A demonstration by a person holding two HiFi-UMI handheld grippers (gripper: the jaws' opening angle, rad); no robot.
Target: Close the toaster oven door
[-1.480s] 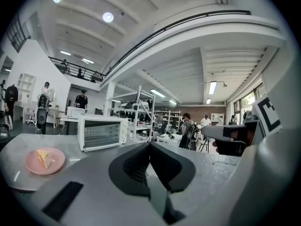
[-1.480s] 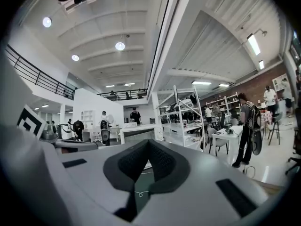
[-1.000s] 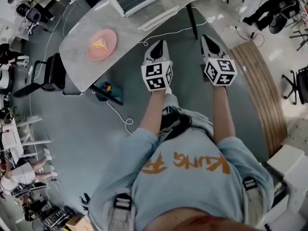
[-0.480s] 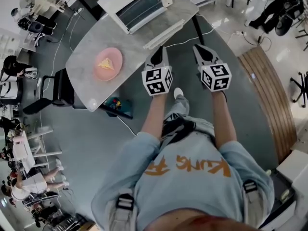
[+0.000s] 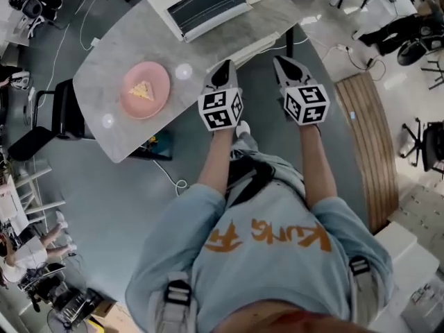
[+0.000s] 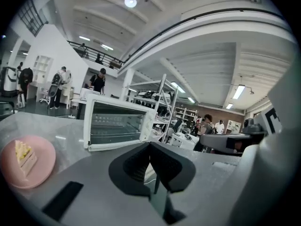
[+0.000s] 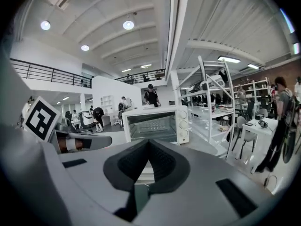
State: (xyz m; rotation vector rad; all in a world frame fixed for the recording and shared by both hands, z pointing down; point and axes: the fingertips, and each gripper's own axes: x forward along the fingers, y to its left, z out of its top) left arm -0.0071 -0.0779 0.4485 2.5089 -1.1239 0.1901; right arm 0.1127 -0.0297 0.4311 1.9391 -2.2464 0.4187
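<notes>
The white toaster oven [image 5: 201, 2] stands at the far side of the grey marble table [image 5: 104, 64]. Its door [image 5: 244, 49] hangs open and lies flat toward me. In the left gripper view the oven [image 6: 117, 124] shows its bare racks, and the right gripper view looks into the oven [image 7: 155, 124] head-on. My left gripper [image 5: 223, 68] is shut and empty at the table's near edge, just short of the door. My right gripper [image 5: 281, 62] is shut and empty beside it, off the door's right end. Neither touches the door.
A pink plate [image 5: 146, 90] with a cake slice sits on the table's left part. A black chair [image 5: 66, 109] stands left of the table, a blue box [image 5: 156, 144] and cables under it, and a wooden platform [image 5: 364, 137] lies to the right. People stand in the background.
The table and oven have drawn closer over the frames. Both grippers, still shut, now reach the table's near edge by the open door.
</notes>
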